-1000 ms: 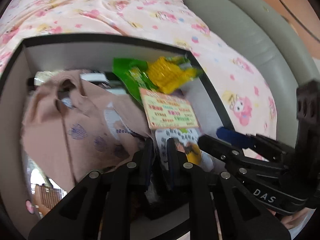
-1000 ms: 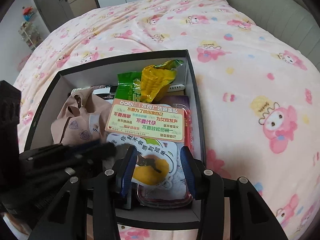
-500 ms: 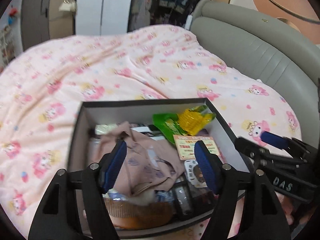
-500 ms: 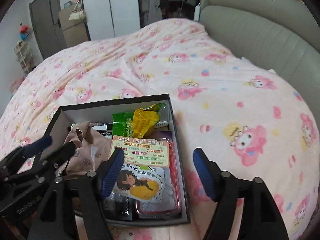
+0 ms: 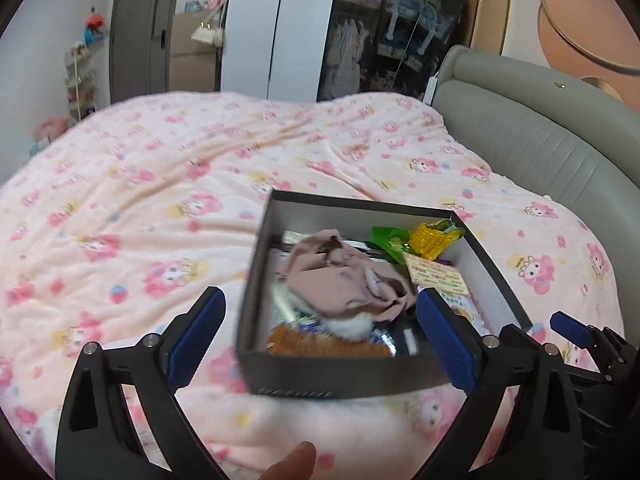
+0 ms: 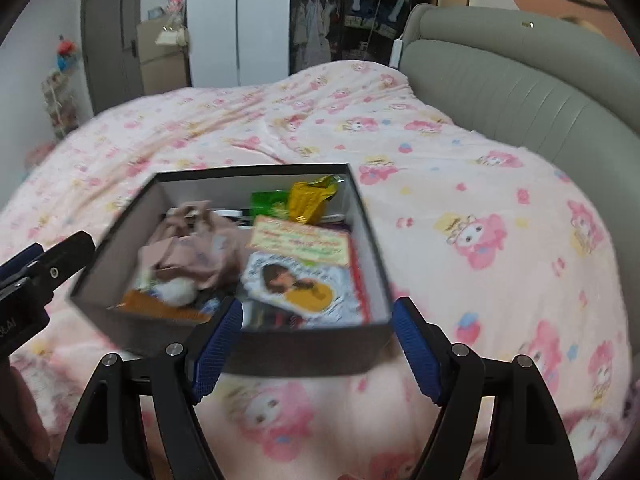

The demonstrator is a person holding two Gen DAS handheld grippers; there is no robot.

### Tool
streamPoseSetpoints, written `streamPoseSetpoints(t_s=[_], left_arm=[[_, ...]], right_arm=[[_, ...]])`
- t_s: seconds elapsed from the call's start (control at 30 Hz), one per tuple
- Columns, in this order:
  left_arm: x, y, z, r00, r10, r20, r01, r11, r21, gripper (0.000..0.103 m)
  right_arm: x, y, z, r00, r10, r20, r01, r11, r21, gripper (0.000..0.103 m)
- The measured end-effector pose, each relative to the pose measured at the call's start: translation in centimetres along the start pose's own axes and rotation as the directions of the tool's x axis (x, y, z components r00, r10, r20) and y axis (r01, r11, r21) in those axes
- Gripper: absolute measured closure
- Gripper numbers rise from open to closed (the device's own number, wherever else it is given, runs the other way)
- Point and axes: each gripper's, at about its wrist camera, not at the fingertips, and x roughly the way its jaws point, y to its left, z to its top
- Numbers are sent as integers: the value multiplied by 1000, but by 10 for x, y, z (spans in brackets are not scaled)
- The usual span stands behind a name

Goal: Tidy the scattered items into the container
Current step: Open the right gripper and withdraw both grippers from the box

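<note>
A dark open box (image 5: 344,378) sits on the pink bed; it also shows in the right wrist view (image 6: 304,350). Inside lie a beige cloth (image 5: 344,276), a yellow and green snack pack (image 5: 430,236), an orange comb (image 5: 320,344) and printed cards (image 6: 304,280). My left gripper (image 5: 320,336) is open and empty, held back above the box's near side. My right gripper (image 6: 316,344) is open and empty, also above the near side. Each gripper shows at the edge of the other's view.
A pink patterned blanket (image 5: 160,200) covers the bed around the box. A grey padded headboard (image 5: 540,148) curves along the right. Wardrobes and a door (image 6: 116,56) stand at the far wall.
Both grippers have opened wide and pulled back and up out of the box. The items stay in the box.
</note>
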Motion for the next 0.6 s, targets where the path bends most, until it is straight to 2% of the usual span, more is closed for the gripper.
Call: streamPoseSetpoints(t_s=[0.1, 0.17, 0.23, 0.33, 0.4, 0.6], left_arm=[[-17, 3, -11, 1000, 8, 1, -8, 999, 45, 2], [-21, 5, -21, 1000, -11, 2, 11, 998, 58, 2], [-16, 8, -31, 998, -54, -8, 55, 997, 47, 1], [-5, 9, -37, 997, -53, -60, 55, 998, 24, 1], [-4, 8, -38, 996, -72, -53, 73, 997, 16, 1], [7, 3, -45, 994, -54, -92, 57, 998, 32, 1]], right_arm=[[-14, 2, -18, 999, 12, 30, -13, 1000, 16, 27], [-15, 3, -27, 999, 16, 28, -16, 1000, 9, 27], [-10, 4, -33, 999, 32, -8, -32, 999, 5, 27], [0, -1, -35, 999, 17, -51, -15, 1000, 25, 27], [0, -4, -36, 999, 27, -45, -25, 998, 54, 27], [1, 0, -39, 998, 48, -40, -46, 998, 51, 27]])
